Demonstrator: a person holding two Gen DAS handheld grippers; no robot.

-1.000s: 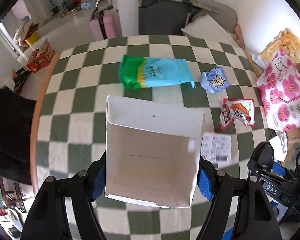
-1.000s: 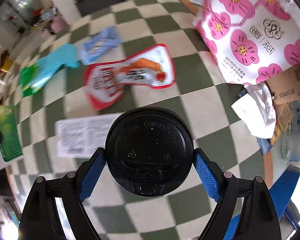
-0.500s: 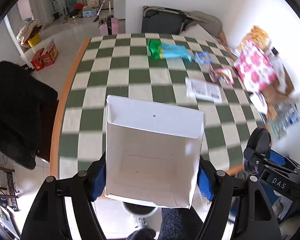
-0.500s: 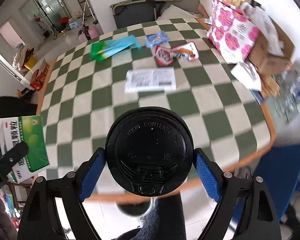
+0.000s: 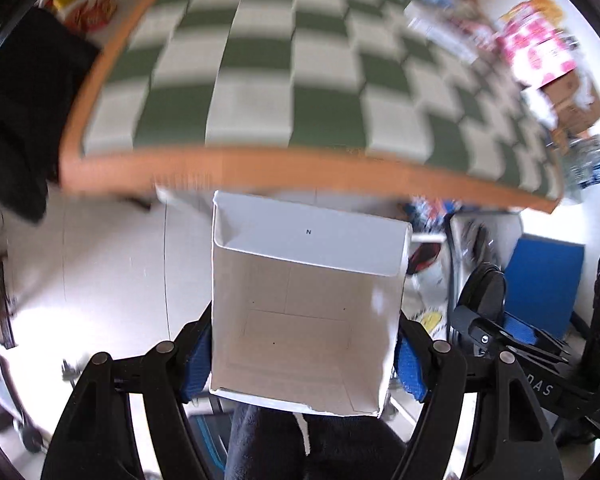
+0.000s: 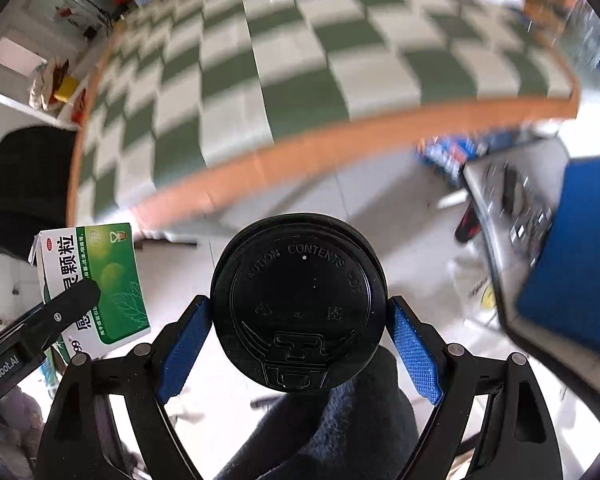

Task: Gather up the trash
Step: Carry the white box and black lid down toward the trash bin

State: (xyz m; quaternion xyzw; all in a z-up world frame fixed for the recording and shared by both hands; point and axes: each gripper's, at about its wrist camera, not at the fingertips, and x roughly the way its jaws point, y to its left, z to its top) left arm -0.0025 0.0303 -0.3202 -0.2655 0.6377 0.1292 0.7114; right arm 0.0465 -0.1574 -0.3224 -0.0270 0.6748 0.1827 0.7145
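cardboard box point(image 5: 306, 312), white inside, open end facing cam, pinched btwn left gripper point(image 5: 302, 354) fingers off worktop point(image 5: 260, 80) edge. round black plastic-lidded cup point(image 6: 299, 306), lid toward cam, pinched by right gripper point(image 6: 300, 340).

The open box point(image 5: 304, 312) sits between the left gripper point(image 5: 302, 354) pads, the lidded cup point(image 6: 299, 306) between the right gripper point(image 6: 299, 340) pads; both are off the table point(image 5: 260, 170), seemingly over floor point(image 5: 112, 272).
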